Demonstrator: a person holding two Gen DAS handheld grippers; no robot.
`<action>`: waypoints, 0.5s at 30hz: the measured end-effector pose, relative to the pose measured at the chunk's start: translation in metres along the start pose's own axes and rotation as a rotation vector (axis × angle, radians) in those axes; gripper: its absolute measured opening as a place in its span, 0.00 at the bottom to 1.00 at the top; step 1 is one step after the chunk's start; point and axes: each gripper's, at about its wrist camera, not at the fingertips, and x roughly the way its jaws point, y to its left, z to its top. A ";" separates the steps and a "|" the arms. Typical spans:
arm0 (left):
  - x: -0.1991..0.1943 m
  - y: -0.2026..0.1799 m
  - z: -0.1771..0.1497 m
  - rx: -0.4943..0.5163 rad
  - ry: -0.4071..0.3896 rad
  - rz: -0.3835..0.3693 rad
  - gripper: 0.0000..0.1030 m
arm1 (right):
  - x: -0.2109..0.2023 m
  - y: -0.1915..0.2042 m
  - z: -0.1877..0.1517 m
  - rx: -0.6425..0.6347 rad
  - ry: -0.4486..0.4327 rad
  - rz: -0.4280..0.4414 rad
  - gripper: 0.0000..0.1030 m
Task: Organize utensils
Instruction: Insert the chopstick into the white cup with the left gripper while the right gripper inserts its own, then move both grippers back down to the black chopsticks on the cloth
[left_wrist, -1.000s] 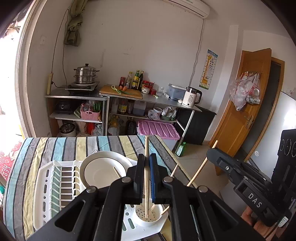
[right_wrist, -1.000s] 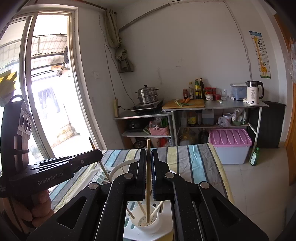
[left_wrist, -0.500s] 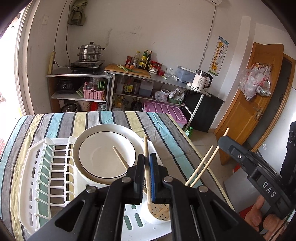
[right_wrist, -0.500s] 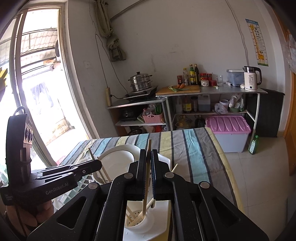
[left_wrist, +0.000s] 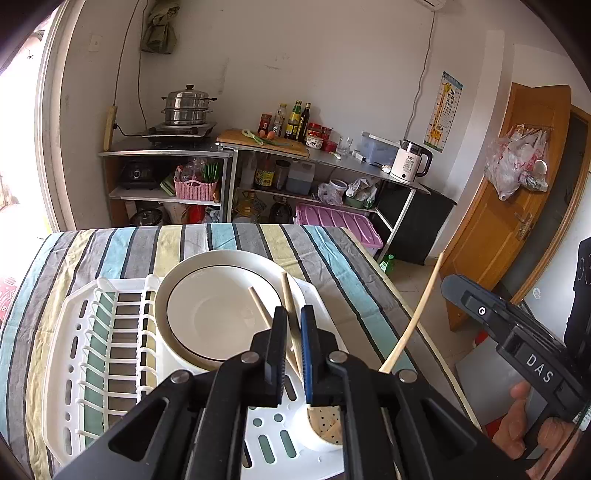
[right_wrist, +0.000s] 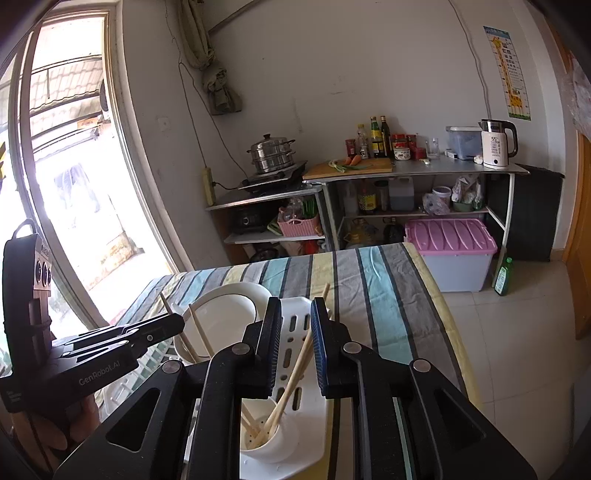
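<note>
A white perforated utensil cup (right_wrist: 271, 441) stands at the near corner of a white dish rack (left_wrist: 110, 354) and holds several wooden chopsticks (right_wrist: 291, 384). My left gripper (left_wrist: 293, 332) is above the cup, its jaws nearly shut around one chopstick (left_wrist: 290, 314) that leans in the cup. My right gripper (right_wrist: 293, 332) is open just above the cup, and the chopstick between its jaws stands loose in the cup. The cup also shows in the left wrist view (left_wrist: 323, 430), partly hidden by my fingers.
A white bowl (left_wrist: 218, 314) rests on the rack beside the cup. The rack sits on a striped tablecloth (left_wrist: 332, 258) near the table's right edge. Shelves with a steamer pot (left_wrist: 188, 107), bottles and a kettle (left_wrist: 408, 164) line the far wall.
Both grippers have come down toward the cup. The right gripper has opened and let its chopstick drop into the cup. The left gripper's jaws have parted slightly.
</note>
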 end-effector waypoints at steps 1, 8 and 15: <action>-0.002 0.001 -0.001 -0.001 -0.005 0.003 0.11 | -0.003 0.000 0.000 -0.001 -0.003 0.000 0.16; -0.029 0.005 -0.014 0.005 -0.032 0.000 0.17 | -0.033 0.011 -0.012 -0.043 -0.029 0.010 0.16; -0.076 0.005 -0.051 0.051 -0.068 0.026 0.17 | -0.082 0.022 -0.046 -0.078 -0.048 0.026 0.16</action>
